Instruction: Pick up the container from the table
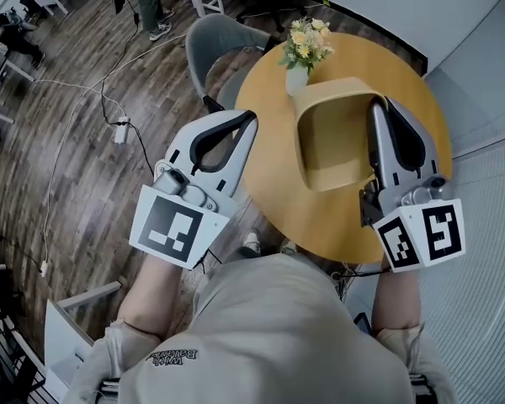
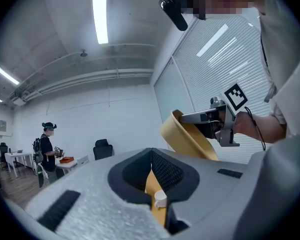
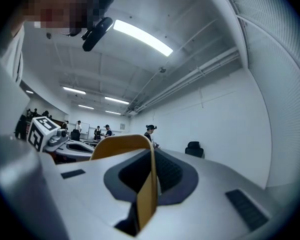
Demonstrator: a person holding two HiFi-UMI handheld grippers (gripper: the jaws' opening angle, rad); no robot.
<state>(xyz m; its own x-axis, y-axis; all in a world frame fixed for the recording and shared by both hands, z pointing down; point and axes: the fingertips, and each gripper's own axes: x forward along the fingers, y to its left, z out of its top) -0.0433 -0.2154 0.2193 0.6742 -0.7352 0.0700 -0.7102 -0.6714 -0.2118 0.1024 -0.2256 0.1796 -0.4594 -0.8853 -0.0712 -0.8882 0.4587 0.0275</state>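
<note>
A tan, rounded-square container (image 1: 332,141) hangs tilted over the round wooden table (image 1: 265,108). My right gripper (image 1: 377,108) is shut on its right wall. In the right gripper view that wall (image 3: 147,194) runs between the jaws, and the rim (image 3: 117,143) arches off to the left. The left gripper view shows the container (image 2: 187,136) in the air at the right, with the right gripper (image 2: 210,118) clamped on its rim. My left gripper (image 1: 251,120) floats by the table's left edge, apart from the container. Its jaws meet at the tips (image 2: 151,151) and hold nothing.
A white vase of yellow flowers (image 1: 301,53) stands at the table's far side. A grey chair (image 1: 212,40) sits behind the table on the left. Cables and a power strip (image 1: 120,130) lie on the wood floor. A white wall with blinds (image 1: 488,124) runs close on the right.
</note>
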